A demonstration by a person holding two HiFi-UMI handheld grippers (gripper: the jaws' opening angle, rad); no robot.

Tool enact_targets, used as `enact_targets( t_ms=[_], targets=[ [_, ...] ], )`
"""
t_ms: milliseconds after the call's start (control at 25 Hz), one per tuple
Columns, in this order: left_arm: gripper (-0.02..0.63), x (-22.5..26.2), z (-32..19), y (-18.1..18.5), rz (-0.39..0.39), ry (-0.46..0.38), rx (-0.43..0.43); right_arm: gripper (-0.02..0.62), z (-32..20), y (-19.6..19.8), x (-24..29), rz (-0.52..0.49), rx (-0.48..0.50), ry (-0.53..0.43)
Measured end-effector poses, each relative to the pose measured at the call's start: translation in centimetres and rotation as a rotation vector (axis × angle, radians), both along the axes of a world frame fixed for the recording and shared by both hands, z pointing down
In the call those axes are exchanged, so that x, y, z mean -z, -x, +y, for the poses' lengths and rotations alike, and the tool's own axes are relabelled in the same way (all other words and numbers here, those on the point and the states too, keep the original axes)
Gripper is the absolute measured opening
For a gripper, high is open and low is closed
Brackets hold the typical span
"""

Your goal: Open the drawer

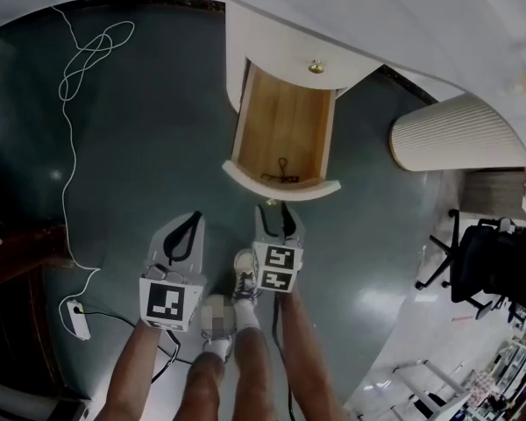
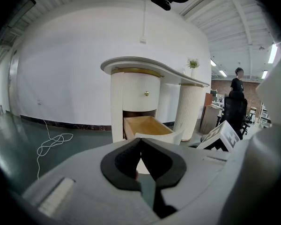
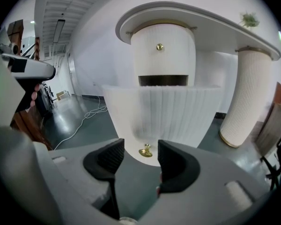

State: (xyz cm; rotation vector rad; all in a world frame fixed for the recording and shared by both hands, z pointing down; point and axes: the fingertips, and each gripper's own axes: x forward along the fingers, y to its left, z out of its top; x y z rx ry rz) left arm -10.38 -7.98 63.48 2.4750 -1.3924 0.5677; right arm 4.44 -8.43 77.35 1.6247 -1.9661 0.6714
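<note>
The lower drawer of the white fluted cabinet stands pulled out, its wooden inside showing with a small dark object near the front. Its curved white front carries a brass knob. My right gripper is open just in front of that knob, pads apart and touching nothing. In the head view the right gripper hangs just short of the drawer front. My left gripper is shut and empty, tips meeting, off to the left of the drawer; the head view shows it as the left gripper.
A closed upper drawer with its own knob sits above. A white cable and power strip lie on the dark floor at left. A fluted column and an office chair stand at right. The person's feet are below the grippers.
</note>
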Motion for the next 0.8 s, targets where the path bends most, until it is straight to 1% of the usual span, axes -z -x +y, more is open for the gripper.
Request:
enact_targets(
  t_ms=[160,400,560,800],
  targets=[
    [0.006,2.1,0.0,-0.1,-0.002,-0.007,-0.002,0.227,0.4,-0.2,1.7,0.005,0.007,-0.001],
    [0.006,6.4,0.2,-0.4,0.008,-0.022,-0.003,0.227,0.8,-0.3,7.0,0.012,0.016,-0.026],
    [0.006,10.3,0.1,-0.7,0.010,-0.041,-0.009,0.227,0.9,-1.0,11.4,0.015,0.008,-0.056],
    [0.006,17.7,0.2,-0.8,0.019,-0.087,-0.019,0.227,1.2,-1.8,19.6,0.011,-0.009,-0.121]
  ],
)
